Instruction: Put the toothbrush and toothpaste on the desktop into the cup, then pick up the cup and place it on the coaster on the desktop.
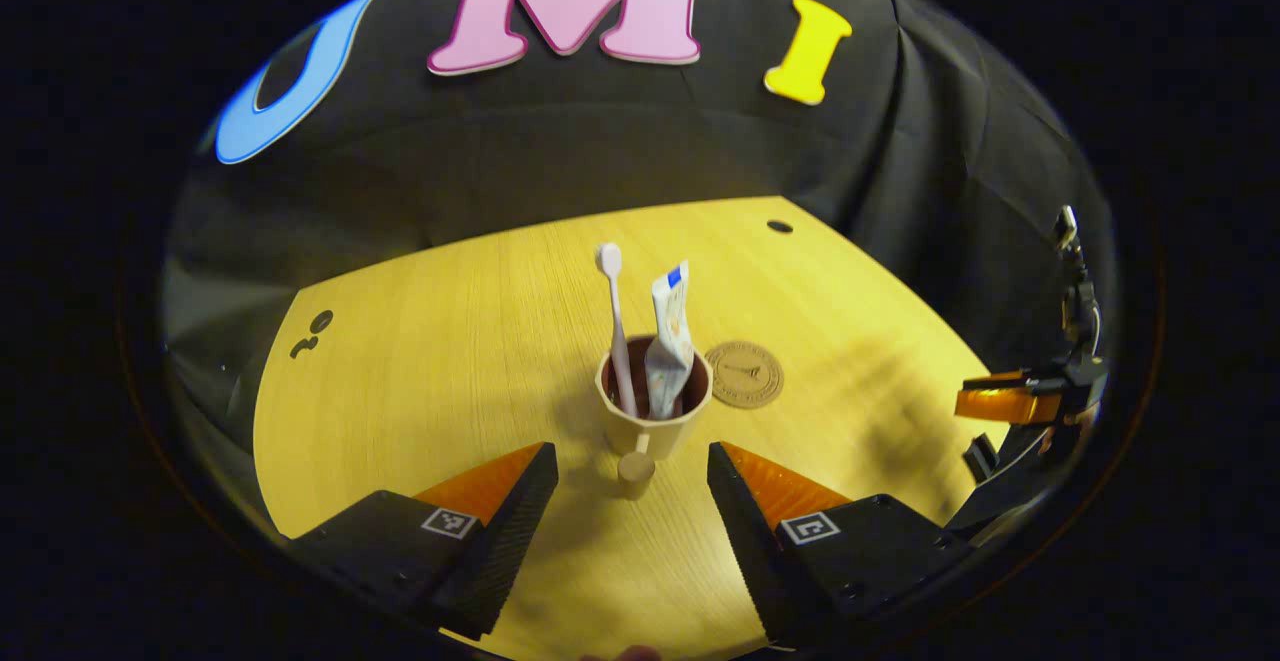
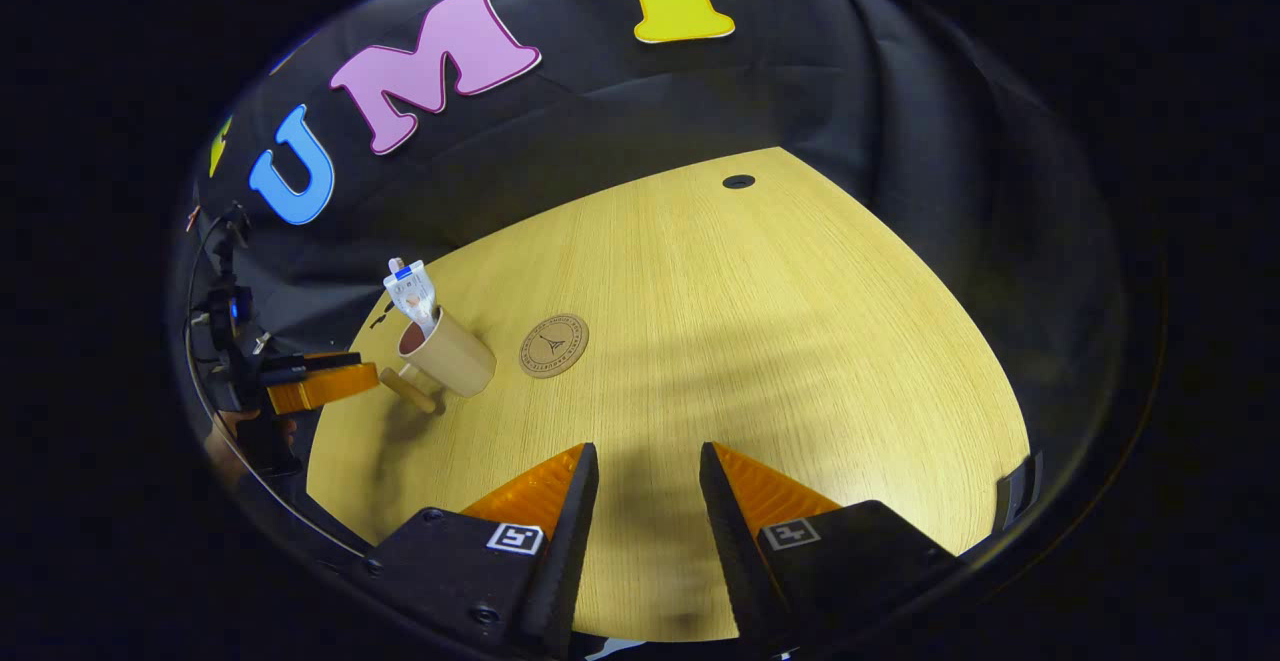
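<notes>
A beige cup (image 1: pixel 650 419) with a peg-like handle (image 1: pixel 635 471) stands on the wooden desktop (image 1: pixel 450 361). A white toothbrush (image 1: pixel 616 326) and a white-and-blue toothpaste tube (image 1: pixel 668 341) stand upright inside it. Just behind and to the right of the cup lies a round brown coaster (image 1: pixel 745 374). My left gripper (image 1: pixel 632 486) is open, its fingers on either side of the handle, not touching it. In the right gripper view the cup (image 2: pixel 455 356), the tube (image 2: pixel 412 293) and the coaster (image 2: pixel 553 345) sit far left. My right gripper (image 2: pixel 648 496) is open over bare desktop, holding nothing.
A small dark hole (image 1: pixel 779 226) marks the desktop's far side. Small dark marks (image 1: pixel 312 333) lie near its left edge. The other gripper (image 1: pixel 1030 401) hovers at the right rim of the left gripper view. Black cloth walls the booth behind.
</notes>
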Available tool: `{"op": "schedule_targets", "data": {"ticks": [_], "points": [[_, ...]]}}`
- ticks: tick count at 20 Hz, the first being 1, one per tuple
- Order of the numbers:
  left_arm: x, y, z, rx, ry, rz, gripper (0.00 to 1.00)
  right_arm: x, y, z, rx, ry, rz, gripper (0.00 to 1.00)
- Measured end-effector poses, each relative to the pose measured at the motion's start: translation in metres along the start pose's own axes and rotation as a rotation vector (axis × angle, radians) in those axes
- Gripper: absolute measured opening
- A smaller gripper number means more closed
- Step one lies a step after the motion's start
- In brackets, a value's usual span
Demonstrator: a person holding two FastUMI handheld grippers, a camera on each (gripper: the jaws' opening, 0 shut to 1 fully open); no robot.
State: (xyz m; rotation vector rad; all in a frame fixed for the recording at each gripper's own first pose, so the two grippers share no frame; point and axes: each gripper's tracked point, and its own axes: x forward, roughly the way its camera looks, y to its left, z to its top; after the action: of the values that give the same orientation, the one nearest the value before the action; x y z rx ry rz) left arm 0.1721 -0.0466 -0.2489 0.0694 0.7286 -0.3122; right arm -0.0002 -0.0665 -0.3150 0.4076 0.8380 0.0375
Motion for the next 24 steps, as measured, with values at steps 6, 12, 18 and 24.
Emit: {"op": "schedule_targets", "data": {"ticks": [6,12,18,24], "points": [[0.043,0.0,-0.019,0.005,0.137,-0.047,0.92,-0.015,-0.014,-0.003,0.004,-0.023,-0.02,0.64],[0.072,0.003,-0.031,0.034,0.228,-0.052,0.83,-0.025,-0.039,-0.013,0.064,-0.029,-0.06,0.64],[0.086,-0.005,-0.036,0.065,0.269,-0.042,0.64,-0.034,-0.051,-0.023,0.106,-0.033,-0.078,0.64],[0.09,-0.006,-0.039,0.067,0.275,-0.05,0.31,-0.044,-0.057,-0.037,0.106,-0.022,-0.083,0.64]]}}
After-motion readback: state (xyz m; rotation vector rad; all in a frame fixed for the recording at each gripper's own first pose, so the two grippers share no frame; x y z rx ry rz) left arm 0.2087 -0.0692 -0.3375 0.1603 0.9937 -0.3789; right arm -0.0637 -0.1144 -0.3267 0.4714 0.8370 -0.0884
